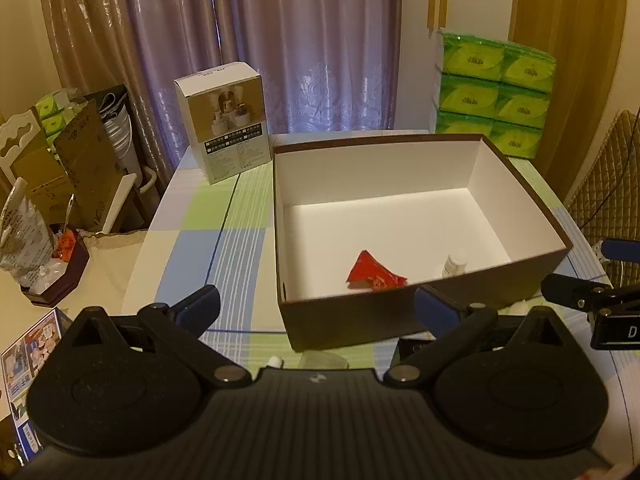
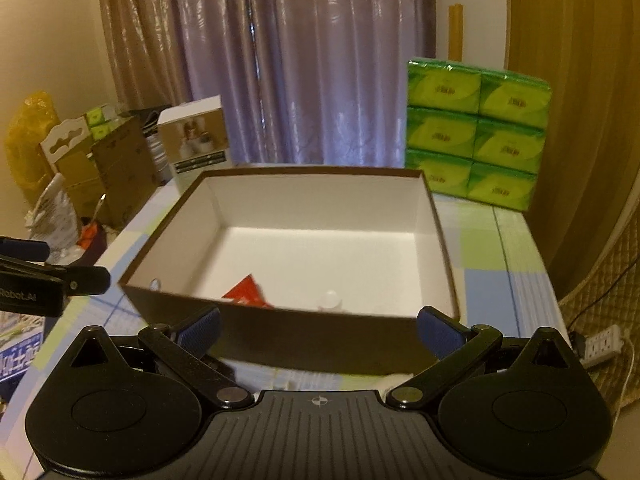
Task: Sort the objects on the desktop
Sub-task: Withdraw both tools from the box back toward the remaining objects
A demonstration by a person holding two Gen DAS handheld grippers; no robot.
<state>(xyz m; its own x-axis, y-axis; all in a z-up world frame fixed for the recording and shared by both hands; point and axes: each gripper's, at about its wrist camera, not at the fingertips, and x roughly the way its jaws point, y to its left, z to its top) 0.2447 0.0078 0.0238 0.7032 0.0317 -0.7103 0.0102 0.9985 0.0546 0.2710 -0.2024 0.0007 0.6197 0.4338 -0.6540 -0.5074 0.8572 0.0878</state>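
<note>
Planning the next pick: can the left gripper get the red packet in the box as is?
Probably yes. The left gripper is open and empty, the box has no lid, and the red packet lies exposed just behind the near wall; it must come over that.

Dim, warm indoor light. Glare falls on the white floor of the brown open cardboard box (image 1: 400,220) ahead of the claw; its near wall is shadowed. Fisheye bends the edges, and the right wrist view is slightly blurred.
</note>
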